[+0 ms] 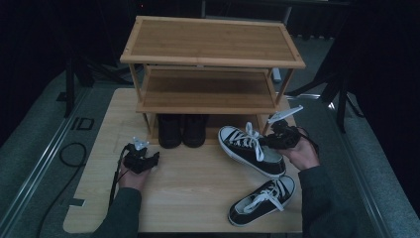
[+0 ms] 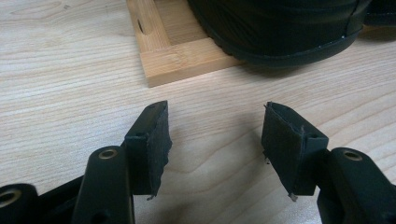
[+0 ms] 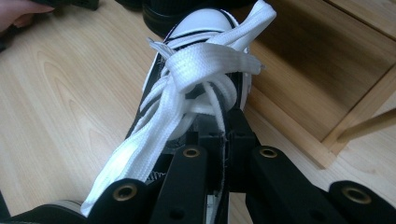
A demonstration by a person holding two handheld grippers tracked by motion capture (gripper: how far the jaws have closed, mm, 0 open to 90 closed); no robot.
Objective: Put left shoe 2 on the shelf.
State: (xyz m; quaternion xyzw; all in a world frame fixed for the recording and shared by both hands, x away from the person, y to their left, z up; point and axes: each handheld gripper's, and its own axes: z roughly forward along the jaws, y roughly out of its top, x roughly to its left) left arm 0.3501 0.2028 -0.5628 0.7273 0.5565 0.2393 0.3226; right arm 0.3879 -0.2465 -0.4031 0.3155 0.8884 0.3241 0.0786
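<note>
- Gripping the upper sneaker (image 1: 251, 150) with your right gripper (image 1: 277, 137), jaws pinched shut on its tongue just under the white lace knot (image 3: 205, 70), toe aimed at the rack's bottom tier
- Your left gripper (image 1: 148, 159) sits idle on the table (image 1: 99, 148), jaws spread wide with nothing between them, pads (image 2: 156, 140) just short of the rack's foot (image 2: 182, 60)
- Done so far, by the look of it: pair of black boots (image 1: 182, 130) already parked on the bottom tier of the bamboo shoe rack (image 1: 213, 54)
- Left to do, I'd judge: both sneakers are off the rack; the held one lies on the table beside the boots, near the rack's right leg
- Second sneaker (image 1: 262, 200) lies apart at the near table edge, untouched
- Middle and top shelves are bare, so you've room to spare
- Call it roughly halfway, with two shoes to go
</note>
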